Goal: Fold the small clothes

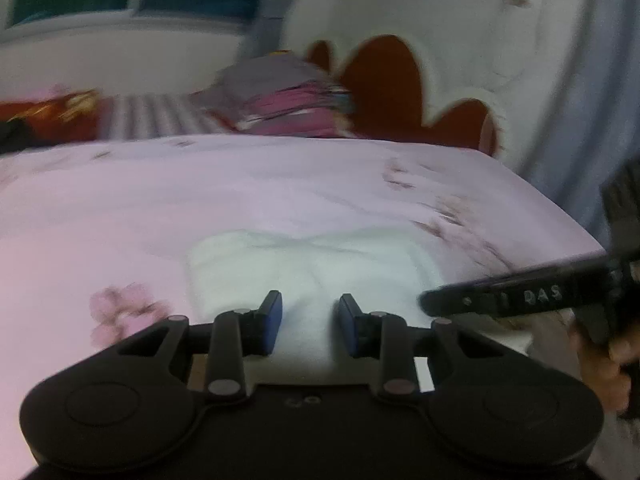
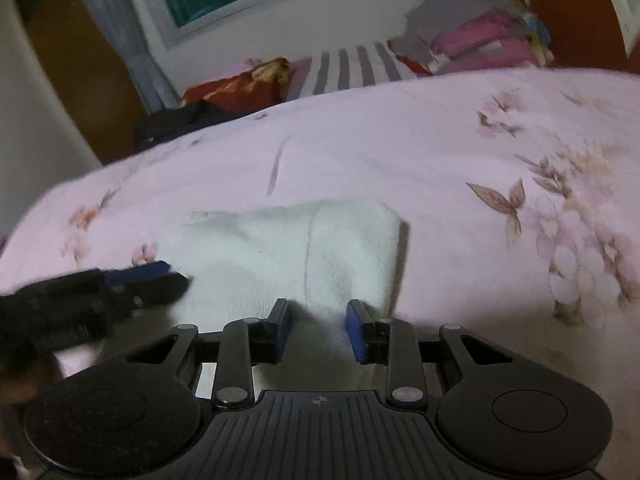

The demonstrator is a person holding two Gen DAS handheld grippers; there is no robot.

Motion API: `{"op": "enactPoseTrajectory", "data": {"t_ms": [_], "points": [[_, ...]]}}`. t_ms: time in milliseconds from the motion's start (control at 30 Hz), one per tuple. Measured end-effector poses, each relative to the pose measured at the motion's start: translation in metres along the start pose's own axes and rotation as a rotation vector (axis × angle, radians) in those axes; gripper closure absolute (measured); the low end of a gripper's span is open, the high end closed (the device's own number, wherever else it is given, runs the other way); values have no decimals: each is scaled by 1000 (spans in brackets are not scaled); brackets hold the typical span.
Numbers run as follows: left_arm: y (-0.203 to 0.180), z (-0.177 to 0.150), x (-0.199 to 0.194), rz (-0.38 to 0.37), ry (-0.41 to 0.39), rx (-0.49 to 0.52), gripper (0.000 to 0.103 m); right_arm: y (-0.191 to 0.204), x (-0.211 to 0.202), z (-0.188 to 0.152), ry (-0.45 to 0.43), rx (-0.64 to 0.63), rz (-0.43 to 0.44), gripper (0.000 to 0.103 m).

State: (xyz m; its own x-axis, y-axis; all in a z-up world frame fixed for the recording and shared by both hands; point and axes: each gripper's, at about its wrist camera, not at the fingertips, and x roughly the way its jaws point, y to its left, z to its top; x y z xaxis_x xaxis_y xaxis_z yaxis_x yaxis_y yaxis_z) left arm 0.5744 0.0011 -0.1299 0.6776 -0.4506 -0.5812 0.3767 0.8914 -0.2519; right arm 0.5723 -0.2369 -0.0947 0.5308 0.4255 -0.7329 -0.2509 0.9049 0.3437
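Two hand-held grippers, seemingly open, over white cloth (image 2: 280,248)

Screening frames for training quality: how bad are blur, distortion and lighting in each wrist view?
Left wrist view: heavy motion blur on the clothes pile and headboard; the white cloth is soft, with fisheye bending at the bed edge. Right wrist view: slightly sharper, floral bedsheet print readable, but the left claw is smeared. Both dim, with a pinkish cast and no glare.

I see the white cloth (image 2: 288,256) folded, flat on the bed, its near edge just ahead of both tongs' open tips.
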Motion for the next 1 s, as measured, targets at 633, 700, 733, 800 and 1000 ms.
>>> {"op": "enactPoseTrajectory", "data": {"t_ms": [633,700,733,800,1000], "points": [[1,17,-16,74,57,-84,74,15,1,23,-13,-79,-122,73],[-7,2,-39,57,42,-87,73,22,-26,13,-52,-104,-67,73],[-11,-7,-44,53,50,-81,73,25,-31,5,-37,-123,-49,73],[-17,-20,-40,66,87,-59,74,33,-32,-13,-1,-181,-32,73],[-40,-8,-40,19,117,-20,73,28,-30,-24,13,-154,-119,73]]}}
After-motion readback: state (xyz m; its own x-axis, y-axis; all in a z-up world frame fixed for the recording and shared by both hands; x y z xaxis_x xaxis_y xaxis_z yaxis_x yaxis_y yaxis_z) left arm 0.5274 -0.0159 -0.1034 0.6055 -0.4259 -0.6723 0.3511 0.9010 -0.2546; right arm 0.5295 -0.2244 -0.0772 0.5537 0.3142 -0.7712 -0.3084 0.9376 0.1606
